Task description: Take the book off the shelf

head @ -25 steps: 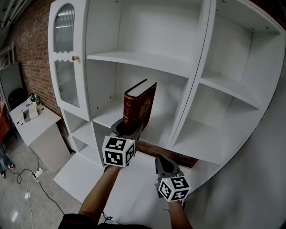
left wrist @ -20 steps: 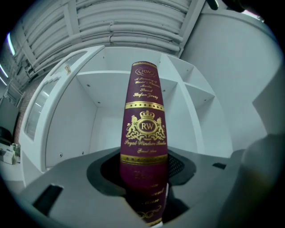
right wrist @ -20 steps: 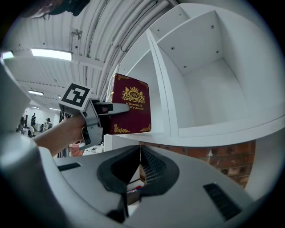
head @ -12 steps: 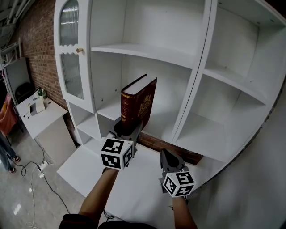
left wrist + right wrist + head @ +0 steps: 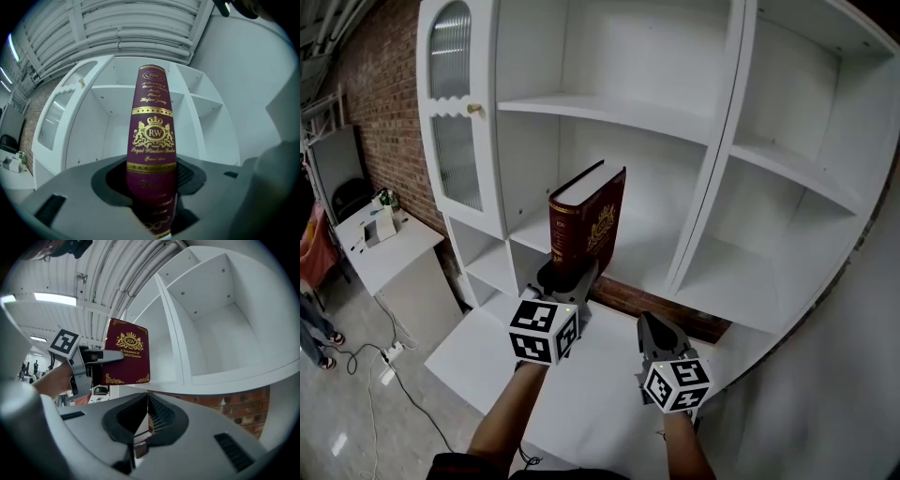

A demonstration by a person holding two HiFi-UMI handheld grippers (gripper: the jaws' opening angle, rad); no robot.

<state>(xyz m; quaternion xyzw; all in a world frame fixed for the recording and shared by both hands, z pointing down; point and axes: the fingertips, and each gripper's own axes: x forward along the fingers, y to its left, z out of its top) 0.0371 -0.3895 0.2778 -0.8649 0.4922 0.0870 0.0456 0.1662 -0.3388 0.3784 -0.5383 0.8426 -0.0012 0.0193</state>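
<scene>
A thick maroon book with gold print stands upright in front of the middle compartment of the white shelf unit. My left gripper is shut on the lower end of its spine. In the left gripper view the book rises straight up from between the jaws of the left gripper. My right gripper hangs lower to the right, shut and holding nothing. The right gripper view has that gripper with its pads together, and beyond it the book held by the left gripper.
A cabinet door with ribbed glass stands at the left of the shelf unit. A low white table with small items sits by the brick wall. Cables lie on the floor at the left.
The left gripper and the book have drifted slightly left and back from the compartment. The right gripper has barely moved.
</scene>
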